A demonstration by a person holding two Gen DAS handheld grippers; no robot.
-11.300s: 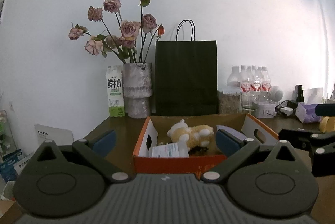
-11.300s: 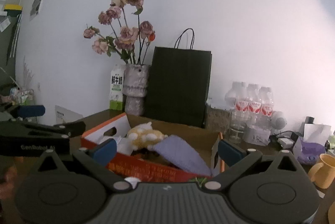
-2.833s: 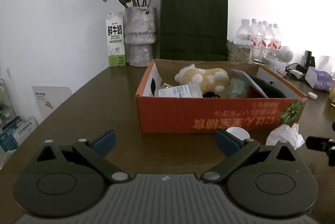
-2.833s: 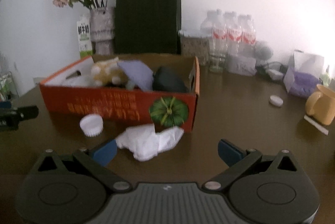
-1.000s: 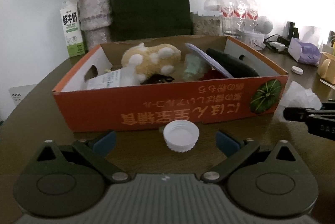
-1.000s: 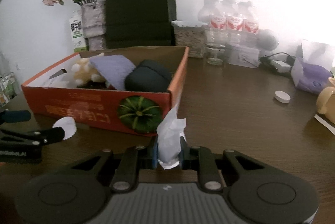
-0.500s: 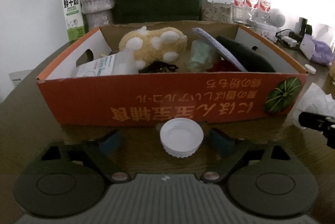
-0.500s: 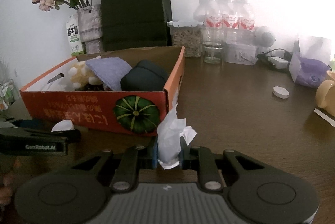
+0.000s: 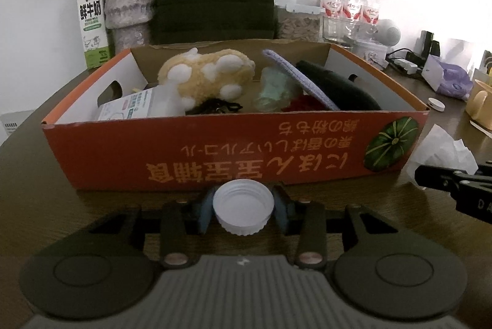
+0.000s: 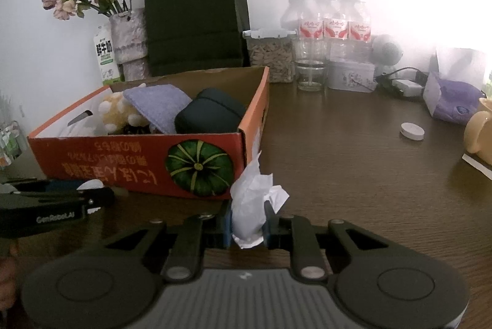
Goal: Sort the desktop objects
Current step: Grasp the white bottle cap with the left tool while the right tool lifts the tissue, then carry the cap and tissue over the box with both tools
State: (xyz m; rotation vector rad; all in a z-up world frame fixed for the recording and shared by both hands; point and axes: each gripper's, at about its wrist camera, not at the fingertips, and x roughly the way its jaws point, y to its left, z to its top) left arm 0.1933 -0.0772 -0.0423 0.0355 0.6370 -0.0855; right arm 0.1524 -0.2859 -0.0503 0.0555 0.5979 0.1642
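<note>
orange box (image 9: 123, 150) with green striped pumpkin print (image 9: 392, 146), white cap (image 9: 243, 207), white tissue (image 10: 250, 206), dark brown table (image 10: 353, 175)

The left gripper (image 9: 243, 210) points forward and down, its jaws closing with a white ribbed plastic bottle cap (image 9: 243, 210) between them. The right gripper (image 10: 247, 223) points likewise, pinching a crumpled white tissue (image 10: 252, 200).

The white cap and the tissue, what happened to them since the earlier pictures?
The left gripper came up to the white cap, and its fingers are closing around it. The crumpled tissue was lying by the orange box; now the right gripper has pinched it and lifted it. The box and the toys inside stayed put.
</note>
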